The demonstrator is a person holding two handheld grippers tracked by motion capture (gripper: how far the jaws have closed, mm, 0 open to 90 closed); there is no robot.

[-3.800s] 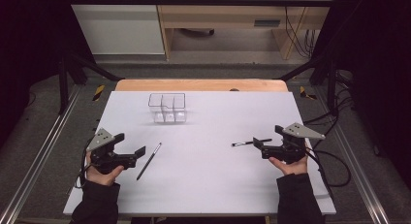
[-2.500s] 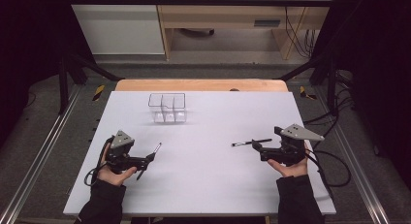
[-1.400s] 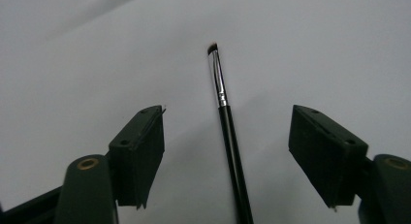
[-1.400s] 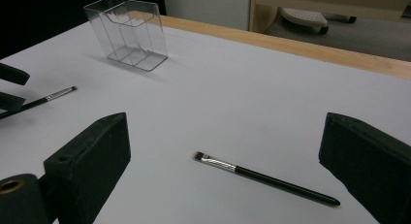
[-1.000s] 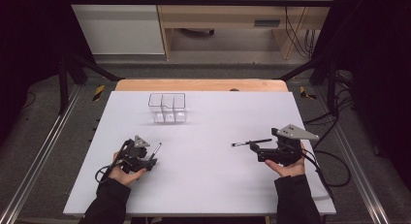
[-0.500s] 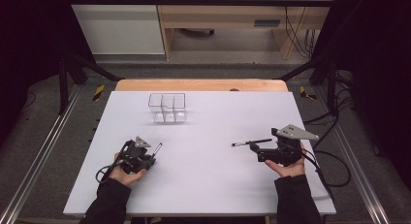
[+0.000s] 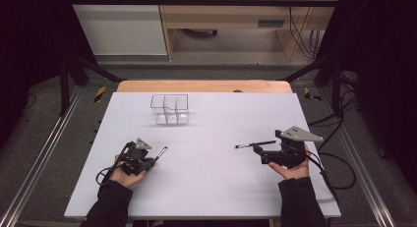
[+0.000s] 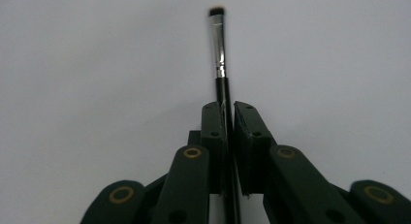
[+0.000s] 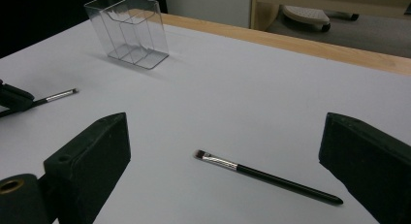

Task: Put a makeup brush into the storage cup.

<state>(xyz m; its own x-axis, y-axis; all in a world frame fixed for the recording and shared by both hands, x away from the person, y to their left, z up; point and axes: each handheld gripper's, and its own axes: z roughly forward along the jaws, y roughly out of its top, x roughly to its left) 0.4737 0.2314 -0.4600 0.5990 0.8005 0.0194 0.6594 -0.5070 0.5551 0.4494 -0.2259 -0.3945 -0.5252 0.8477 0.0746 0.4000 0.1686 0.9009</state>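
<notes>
On the white table (image 7: 206, 187), my left gripper (image 7: 151, 160) is shut on the black handle of a thin makeup brush (image 7: 161, 152). In the left gripper view the brush (image 8: 219, 49) runs straight out between the closed jaws, silver ferrule and dark tip ahead, low over the table. My right gripper (image 7: 259, 152) stands open at the right. A second brush (image 7: 254, 144) lies flat on the table just ahead of it. The right gripper view shows that brush (image 9: 261, 174) lying between the wide-apart jaws, untouched.
A clear plastic organizer (image 7: 170, 109) with several compartments stands empty toward the table's far side, left of centre, and appears upright in the right gripper view (image 9: 128, 30). A wooden strip (image 7: 204, 86) borders the far edge. Metal rails run along both sides.
My left gripper moved right to the brush on the left side and shut on its handle. The right gripper and its brush have stayed put.
</notes>
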